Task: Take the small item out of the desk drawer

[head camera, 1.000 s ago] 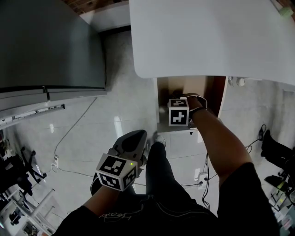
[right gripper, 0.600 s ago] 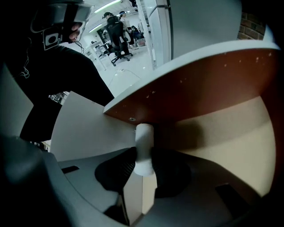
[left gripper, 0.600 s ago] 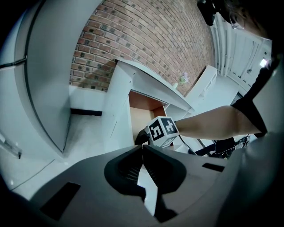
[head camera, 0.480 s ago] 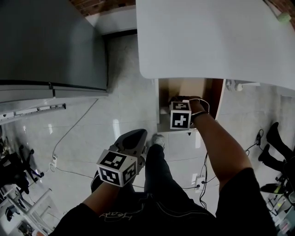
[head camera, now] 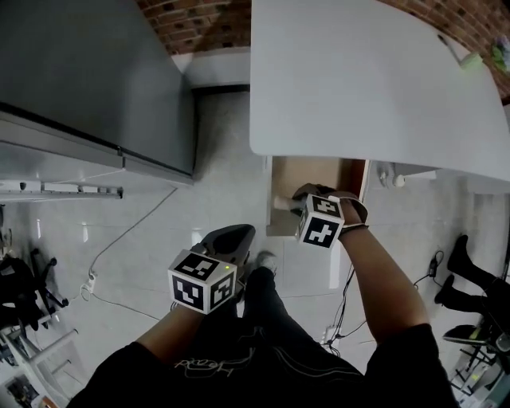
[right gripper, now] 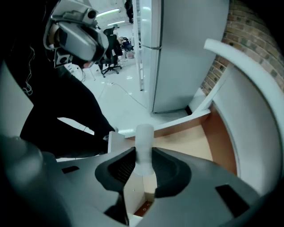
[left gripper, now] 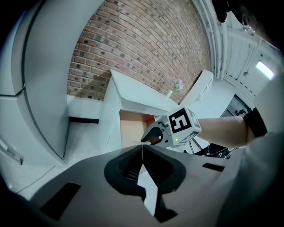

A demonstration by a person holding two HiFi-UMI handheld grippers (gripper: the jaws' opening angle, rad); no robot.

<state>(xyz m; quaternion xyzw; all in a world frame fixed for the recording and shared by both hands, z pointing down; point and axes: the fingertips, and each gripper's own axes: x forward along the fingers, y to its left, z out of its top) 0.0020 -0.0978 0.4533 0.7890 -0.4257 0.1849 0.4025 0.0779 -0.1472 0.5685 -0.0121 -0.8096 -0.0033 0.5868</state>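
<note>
Under the white desk (head camera: 374,80) the wooden drawer (head camera: 311,171) stands open. Over its front edge my right gripper (head camera: 299,204) is shut on a small white cylinder (head camera: 281,202). In the right gripper view the cylinder (right gripper: 143,146) stands upright between the pads of that gripper (right gripper: 143,165), with the drawer's pale floor (right gripper: 186,142) behind it. My left gripper (head camera: 231,236) hangs lower left, away from the drawer, over the floor. Its jaws (left gripper: 143,155) are shut with nothing in them. From there I see the right gripper (left gripper: 153,135) in front of the drawer (left gripper: 132,127).
A tall grey cabinet (head camera: 96,80) stands left of the desk. Cables (head camera: 127,231) trail over the tiled floor. A brick wall (head camera: 207,20) runs behind. A small green thing (head camera: 472,59) lies on the desk's far right. Another person's legs (head camera: 462,267) show at the right.
My right gripper has drawn back from inside the drawer toward its front edge, still with the white cylinder in it. The left gripper has stayed in place.
</note>
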